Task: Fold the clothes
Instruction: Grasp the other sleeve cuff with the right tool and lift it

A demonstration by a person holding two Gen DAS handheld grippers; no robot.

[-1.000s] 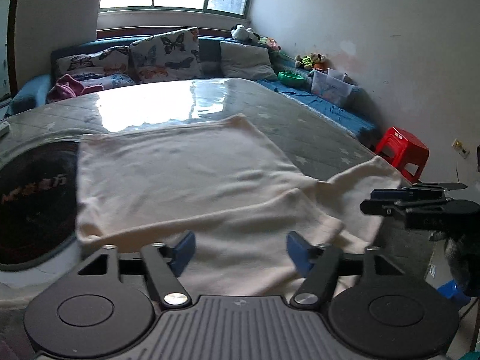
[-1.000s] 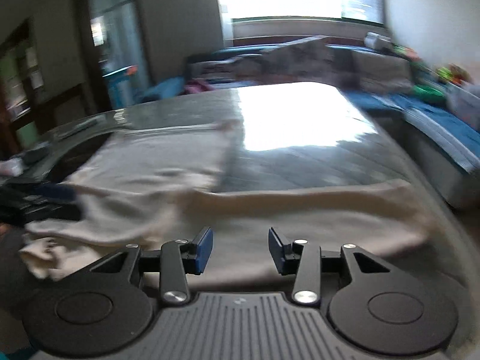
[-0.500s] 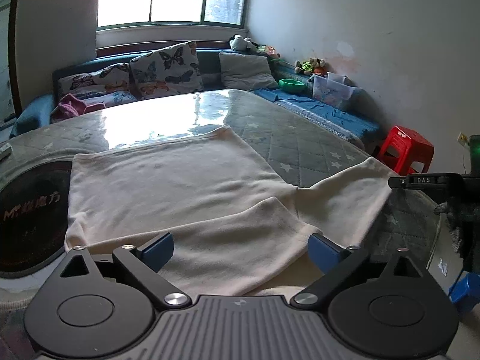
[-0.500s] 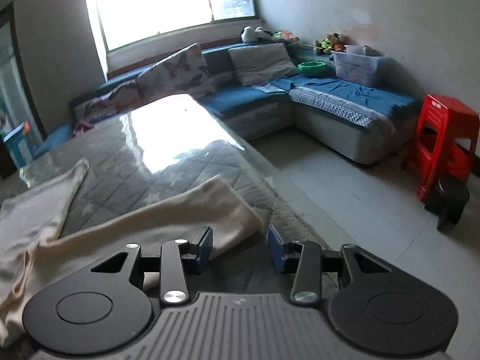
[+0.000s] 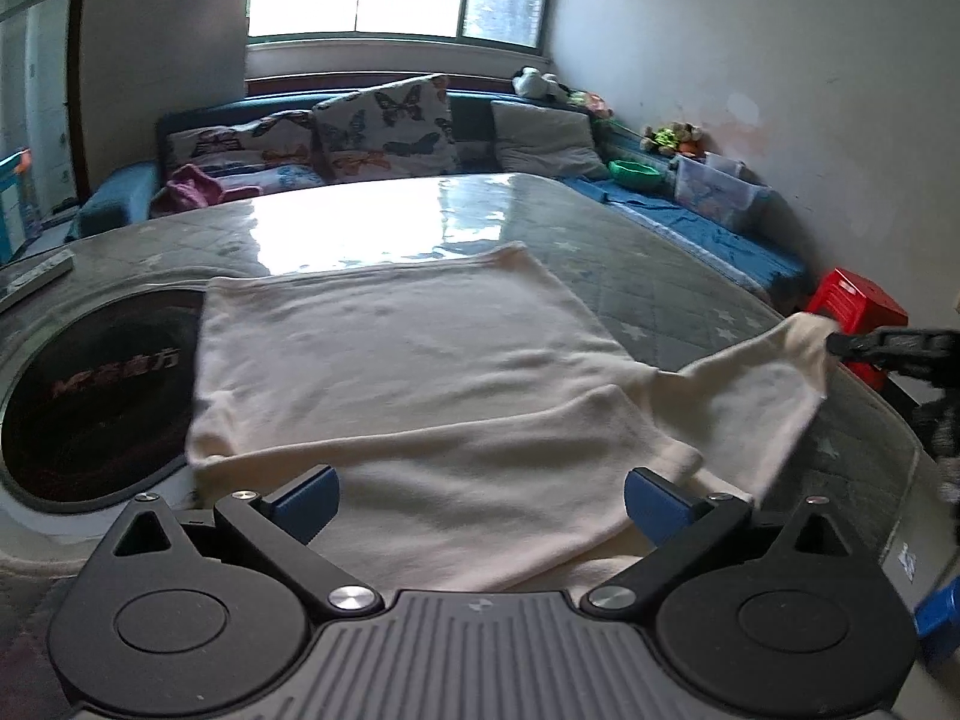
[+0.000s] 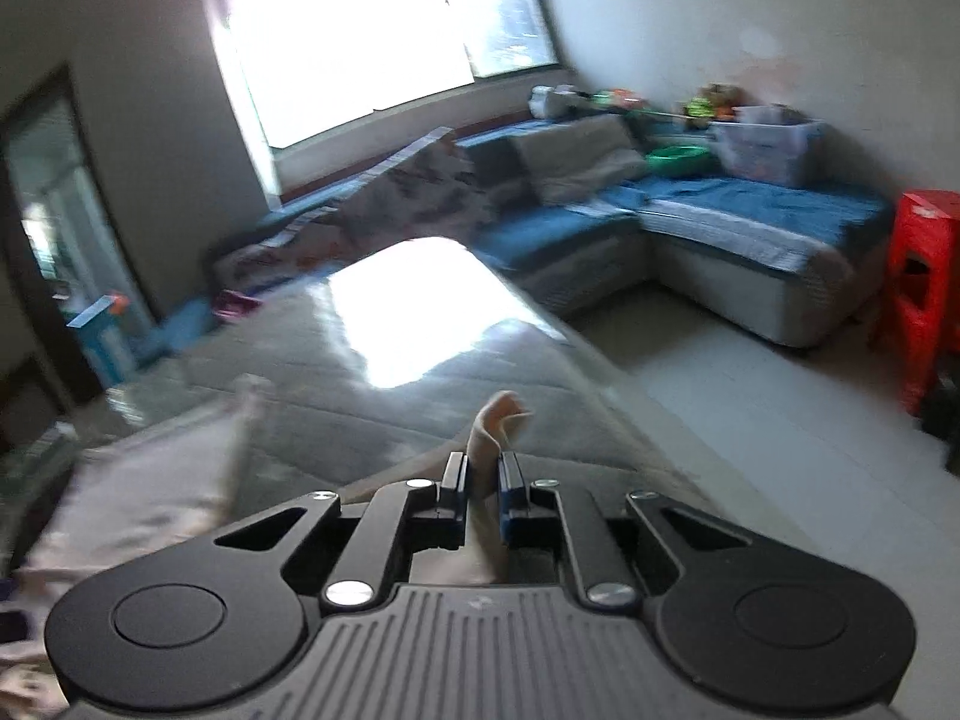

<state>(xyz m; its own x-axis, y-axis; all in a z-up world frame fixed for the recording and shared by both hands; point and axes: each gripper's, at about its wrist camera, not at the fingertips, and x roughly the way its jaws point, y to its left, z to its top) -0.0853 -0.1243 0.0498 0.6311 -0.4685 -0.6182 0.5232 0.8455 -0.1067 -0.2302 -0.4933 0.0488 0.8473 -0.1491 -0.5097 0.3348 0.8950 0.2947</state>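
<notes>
A cream garment (image 5: pixel 408 372) lies spread on the quilted grey table (image 5: pixel 660 276), its near part folded over. My left gripper (image 5: pixel 480 495) is wide open just above the garment's near edge, empty. My right gripper (image 6: pixel 482 483) is shut on the end of the garment's cream sleeve (image 6: pixel 495 420), which pokes up between its fingers. In the left wrist view the right gripper (image 5: pixel 840 343) holds the sleeve tip (image 5: pixel 804 330) lifted at the table's right edge. The rest of the garment (image 6: pixel 150 480) shows blurred at left in the right wrist view.
A dark round mat (image 5: pixel 90 396) lies on the table left of the garment. A blue sofa (image 5: pixel 420 138) with cushions runs behind and to the right. A red stool (image 5: pixel 858 306) stands off the table's right edge. A remote (image 5: pixel 36 279) lies far left.
My right gripper has closed on the sleeve end and lifted it off the table. My left gripper stays wide open, having opened earlier, and has barely moved.
</notes>
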